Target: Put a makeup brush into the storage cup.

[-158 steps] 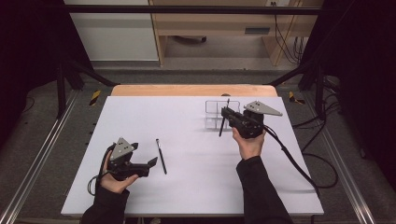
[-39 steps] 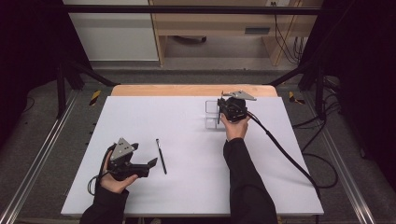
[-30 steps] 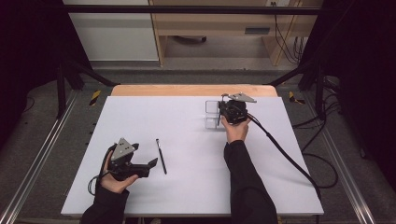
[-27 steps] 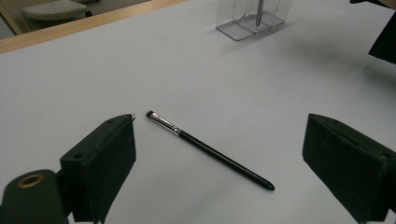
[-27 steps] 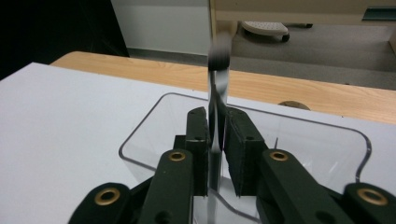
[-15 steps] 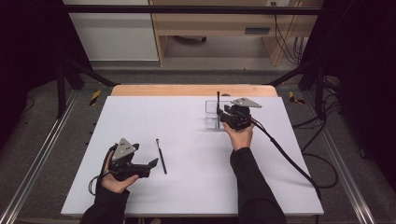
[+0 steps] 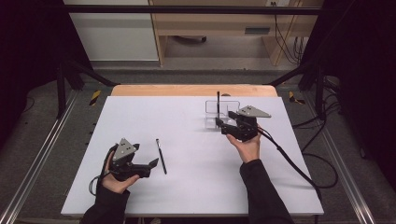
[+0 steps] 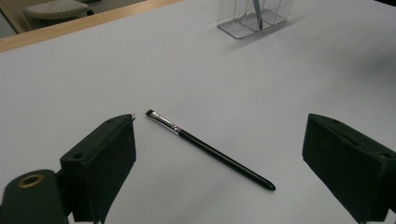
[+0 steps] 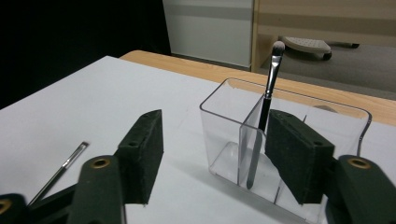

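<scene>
The left gripper [image 7: 150, 164] rests low at the near left of the white table [image 7: 187, 196], jaws wide apart and empty. Directly ahead of it, between the two jaws in the left gripper view, lies a thin black brush [image 8: 208, 148] flat on the table. In the high view its long axis runs near-to-far, roughly across the line the gripper points along, with the bristle tip at the far end. This hand is by far the nearer one to the lying brush [image 7: 161, 156]; a short advance should place the jaws on either side of the handle.

Farther off, at the right, the right gripper [image 7: 225, 126] sits just beside the clear organizer [image 9: 219, 100]. Its jaws have just been opening and stand apart with nothing between them. A second brush [image 9: 265, 112] stands in a compartment, leaning against the divider, bristles up, already deposited by the look of it.
</scene>
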The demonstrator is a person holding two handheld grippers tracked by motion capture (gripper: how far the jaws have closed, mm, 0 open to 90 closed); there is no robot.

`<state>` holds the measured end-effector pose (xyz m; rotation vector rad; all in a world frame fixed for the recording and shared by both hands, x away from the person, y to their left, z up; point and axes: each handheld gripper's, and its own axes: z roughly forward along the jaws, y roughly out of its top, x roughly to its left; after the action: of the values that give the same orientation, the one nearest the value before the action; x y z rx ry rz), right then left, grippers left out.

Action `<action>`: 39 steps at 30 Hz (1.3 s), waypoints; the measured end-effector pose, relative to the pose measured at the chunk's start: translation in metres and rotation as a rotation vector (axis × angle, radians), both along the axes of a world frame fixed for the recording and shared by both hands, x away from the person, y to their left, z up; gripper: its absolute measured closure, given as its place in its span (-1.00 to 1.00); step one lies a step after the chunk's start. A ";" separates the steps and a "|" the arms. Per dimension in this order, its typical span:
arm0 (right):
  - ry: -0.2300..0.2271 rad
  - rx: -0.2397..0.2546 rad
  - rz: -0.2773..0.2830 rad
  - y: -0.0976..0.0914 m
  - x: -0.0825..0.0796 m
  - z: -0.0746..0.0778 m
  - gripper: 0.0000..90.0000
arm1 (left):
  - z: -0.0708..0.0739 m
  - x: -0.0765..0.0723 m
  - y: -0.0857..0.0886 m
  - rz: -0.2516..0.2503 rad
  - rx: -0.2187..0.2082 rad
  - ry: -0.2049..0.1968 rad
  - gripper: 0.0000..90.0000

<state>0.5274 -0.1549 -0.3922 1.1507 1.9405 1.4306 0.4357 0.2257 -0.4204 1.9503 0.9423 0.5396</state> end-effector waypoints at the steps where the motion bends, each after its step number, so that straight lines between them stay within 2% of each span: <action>1: -0.009 -0.008 0.012 -0.002 -0.007 0.002 -0.26 | 0.000 0.000 0.000 0.001 -0.003 0.000 -0.80; 6: -0.025 -0.001 0.034 -0.009 -0.022 0.005 -0.38 | 0.000 0.000 0.000 0.004 -0.004 0.002 -0.80; 17: -0.009 0.007 0.062 -0.027 -0.046 0.002 -0.56 | 0.000 0.000 0.000 0.014 -0.009 0.002 -0.80; 28: -0.006 0.013 0.078 -0.041 -0.062 -0.004 -0.66 | 0.001 0.000 -0.002 0.021 -0.016 0.000 -0.80; 34: -0.010 -0.009 0.089 -0.046 -0.069 -0.009 -0.72 | 0.001 0.001 -0.002 0.035 -0.021 0.001 -0.80; 39: -0.002 0.015 0.085 -0.056 -0.078 -0.014 -0.72 | 0.000 0.003 -0.002 0.049 -0.028 0.011 -0.80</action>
<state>0.4495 -0.2105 -0.4058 1.0842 2.0023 1.4912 0.4384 0.2236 -0.4202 1.9114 1.0013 0.5411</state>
